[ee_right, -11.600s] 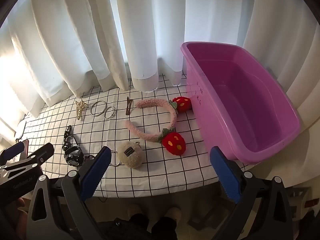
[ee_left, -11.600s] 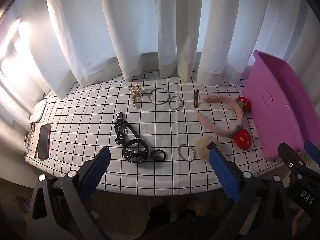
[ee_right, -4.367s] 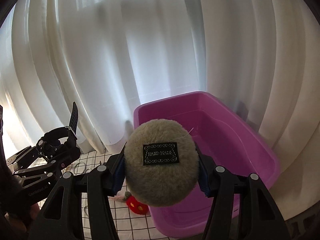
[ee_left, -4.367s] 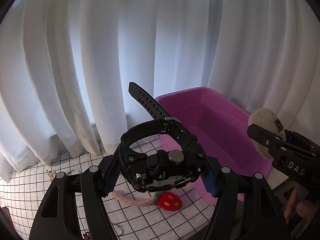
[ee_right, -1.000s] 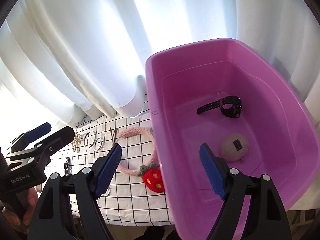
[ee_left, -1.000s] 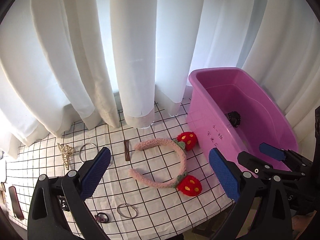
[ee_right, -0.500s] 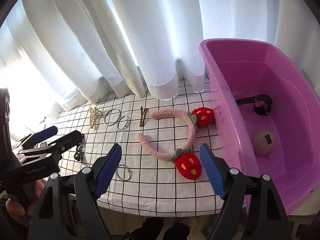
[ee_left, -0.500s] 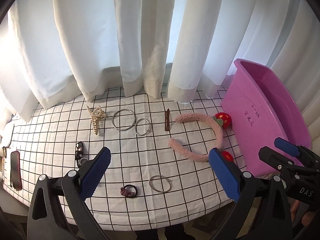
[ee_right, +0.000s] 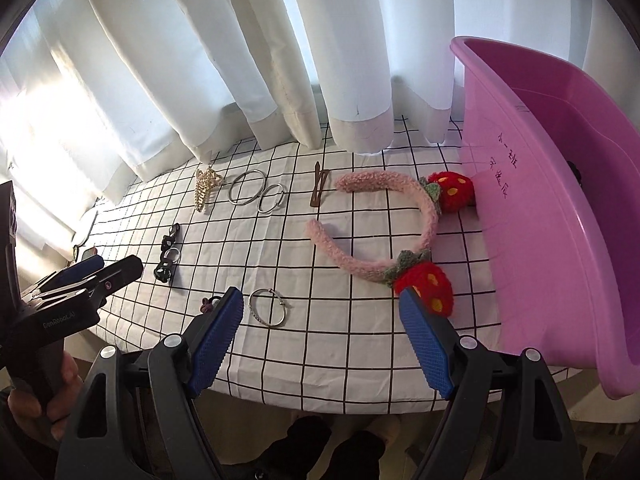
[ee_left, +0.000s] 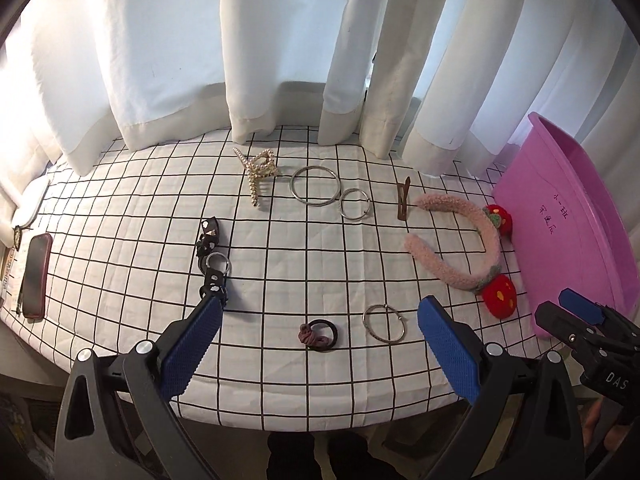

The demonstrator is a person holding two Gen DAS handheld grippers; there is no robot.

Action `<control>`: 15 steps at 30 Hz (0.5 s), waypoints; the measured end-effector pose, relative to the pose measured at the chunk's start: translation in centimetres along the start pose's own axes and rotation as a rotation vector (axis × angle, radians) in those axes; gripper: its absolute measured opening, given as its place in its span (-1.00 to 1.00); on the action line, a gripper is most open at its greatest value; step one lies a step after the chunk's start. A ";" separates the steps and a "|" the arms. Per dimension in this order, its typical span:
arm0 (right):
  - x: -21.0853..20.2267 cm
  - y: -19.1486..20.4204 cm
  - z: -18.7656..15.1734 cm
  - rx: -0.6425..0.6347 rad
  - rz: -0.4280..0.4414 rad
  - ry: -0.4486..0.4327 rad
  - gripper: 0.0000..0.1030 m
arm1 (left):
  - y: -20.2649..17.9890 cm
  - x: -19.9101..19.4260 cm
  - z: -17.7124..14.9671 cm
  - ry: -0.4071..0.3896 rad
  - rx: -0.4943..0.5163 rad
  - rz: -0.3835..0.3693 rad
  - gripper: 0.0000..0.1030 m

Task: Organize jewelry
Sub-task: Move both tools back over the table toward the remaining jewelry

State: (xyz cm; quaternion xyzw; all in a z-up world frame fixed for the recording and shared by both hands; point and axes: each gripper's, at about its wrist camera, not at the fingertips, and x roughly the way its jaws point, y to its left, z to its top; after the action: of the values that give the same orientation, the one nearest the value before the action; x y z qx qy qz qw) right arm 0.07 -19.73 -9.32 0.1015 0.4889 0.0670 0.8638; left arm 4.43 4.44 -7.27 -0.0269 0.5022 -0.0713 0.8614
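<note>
Hovering over the near table edge, both grippers stood wide open and empty: left gripper point(ee_left: 316, 340), right gripper point(ee_right: 320, 332). The headband point(ee_right: 384, 220) lay just left of the bin point(ee_right: 560, 200), beyond the right gripper, which looked nearer; its open end faced away from the bin. Pink, fuzzy, two red strawberries. Left's nearest were the hair tie point(ee_left: 318, 334) and ring point(ee_left: 384, 323).

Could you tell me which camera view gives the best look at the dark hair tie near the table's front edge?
The left wrist view: the hair tie lies in full sight between the open left gripper fingers. In the right wrist view only a sliver of it shows; a blue pad covers the rest.
</note>
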 end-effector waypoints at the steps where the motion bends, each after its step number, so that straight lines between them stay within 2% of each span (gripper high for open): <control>1: 0.4 0.2 -0.3 0.000 0.004 0.006 0.49 | 0.6 0.2 -0.2 0.003 -0.010 0.005 0.88; 9: 3.7 2.2 -2.7 0.002 0.023 0.037 0.49 | 5.7 1.4 -2.5 -0.010 -0.055 0.075 0.88; 15: 5.8 3.1 -4.3 0.014 0.021 0.048 0.49 | 9.2 3.3 -3.8 0.017 -0.109 0.100 0.88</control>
State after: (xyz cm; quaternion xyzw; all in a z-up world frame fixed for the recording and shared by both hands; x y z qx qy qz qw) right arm -0.67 -15.02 -15.58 0.1107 0.5088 0.0749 0.8505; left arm 3.56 13.17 -13.08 -0.0478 0.5132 -0.0009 0.8569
